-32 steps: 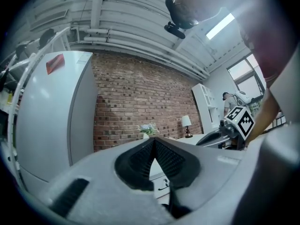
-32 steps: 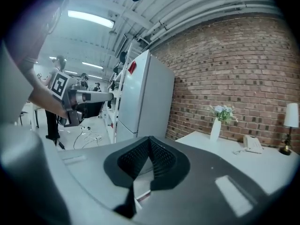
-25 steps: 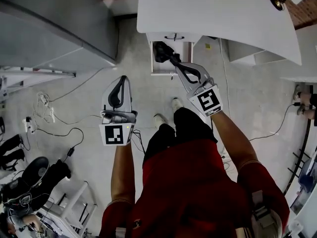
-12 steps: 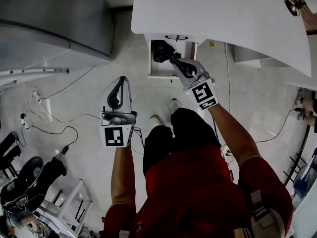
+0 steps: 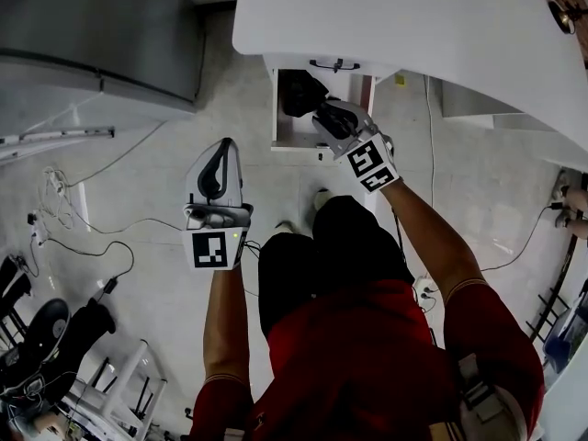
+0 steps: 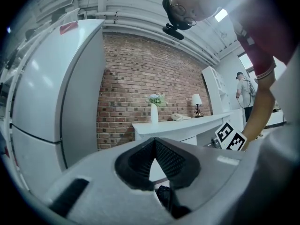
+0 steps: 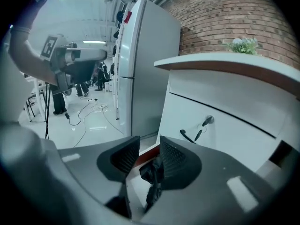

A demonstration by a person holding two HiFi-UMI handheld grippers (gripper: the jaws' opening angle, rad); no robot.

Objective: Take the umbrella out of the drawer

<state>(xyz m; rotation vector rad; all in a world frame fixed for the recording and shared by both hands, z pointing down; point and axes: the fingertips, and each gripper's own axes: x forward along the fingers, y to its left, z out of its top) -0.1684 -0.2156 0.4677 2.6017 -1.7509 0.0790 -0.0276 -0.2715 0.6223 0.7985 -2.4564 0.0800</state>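
A black folded umbrella (image 5: 299, 92) lies in the open white drawer (image 5: 276, 118) under the desk. My right gripper (image 5: 324, 118) reaches down over the drawer's front right part, right beside the umbrella. Its jaws are opening. In the right gripper view the umbrella (image 7: 152, 172) shows through the gap of the right gripper (image 7: 149, 145), and the pads do not press on it. My left gripper (image 5: 223, 148) hangs over the floor, left of the drawer and nearer to me. The left gripper (image 6: 153, 144) is shut with nothing in it.
The white desk (image 5: 413, 16) overhangs the drawer, and a shut drawer with a black handle (image 7: 197, 132) sits above it. A grey fridge (image 5: 92, 35) stands at the left. Cables (image 5: 73, 237) trail over the floor. The person's shoe (image 5: 323, 196) is just before the drawer.
My right gripper has moved from in front of the drawer to over it, beside the umbrella, and its jaws have parted. The left gripper has sunk a little and stays shut.
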